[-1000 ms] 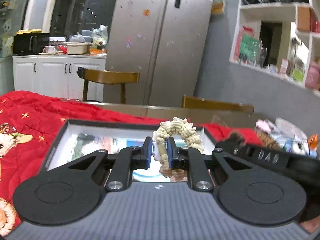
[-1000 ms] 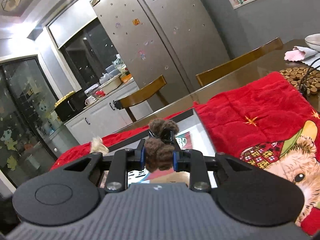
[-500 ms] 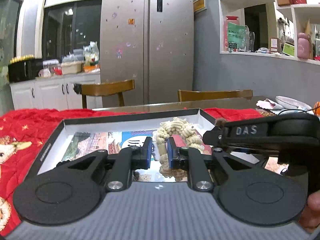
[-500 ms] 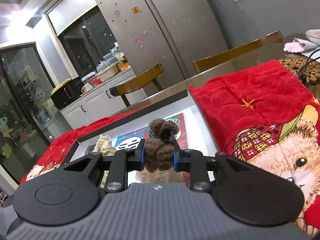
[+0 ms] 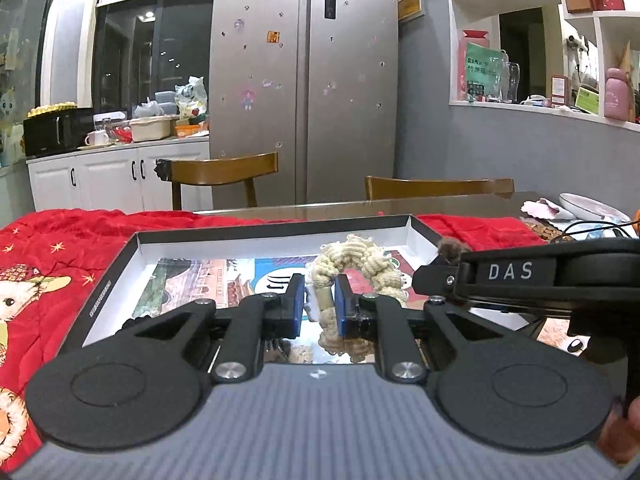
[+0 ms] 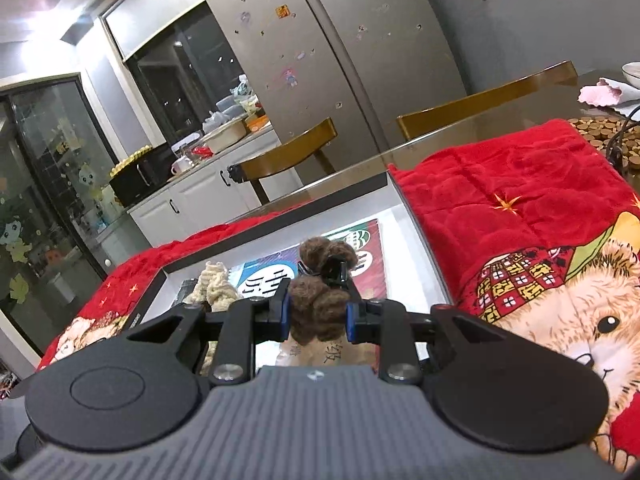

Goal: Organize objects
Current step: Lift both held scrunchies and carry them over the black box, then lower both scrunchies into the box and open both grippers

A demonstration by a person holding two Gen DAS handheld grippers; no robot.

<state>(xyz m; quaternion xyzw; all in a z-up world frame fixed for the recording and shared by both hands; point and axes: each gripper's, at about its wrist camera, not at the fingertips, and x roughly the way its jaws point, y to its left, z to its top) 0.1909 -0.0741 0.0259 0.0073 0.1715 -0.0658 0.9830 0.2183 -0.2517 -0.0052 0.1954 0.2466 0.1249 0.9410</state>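
Left wrist view: the left gripper (image 5: 318,306) is clamped on a cream knitted scrunchie (image 5: 356,270), held just above the printed floor of the shallow box (image 5: 272,236) laid on the red blanket (image 5: 60,240); the right gripper (image 6: 316,314) is clenched on a brown fuzzy hair tie (image 6: 318,310), held over the same box near its right wall. Step in hand is judged to be placement of both items into the box. Next, a short lowering is called for, then the jaws are to be released one at a time, with the items kept apart.
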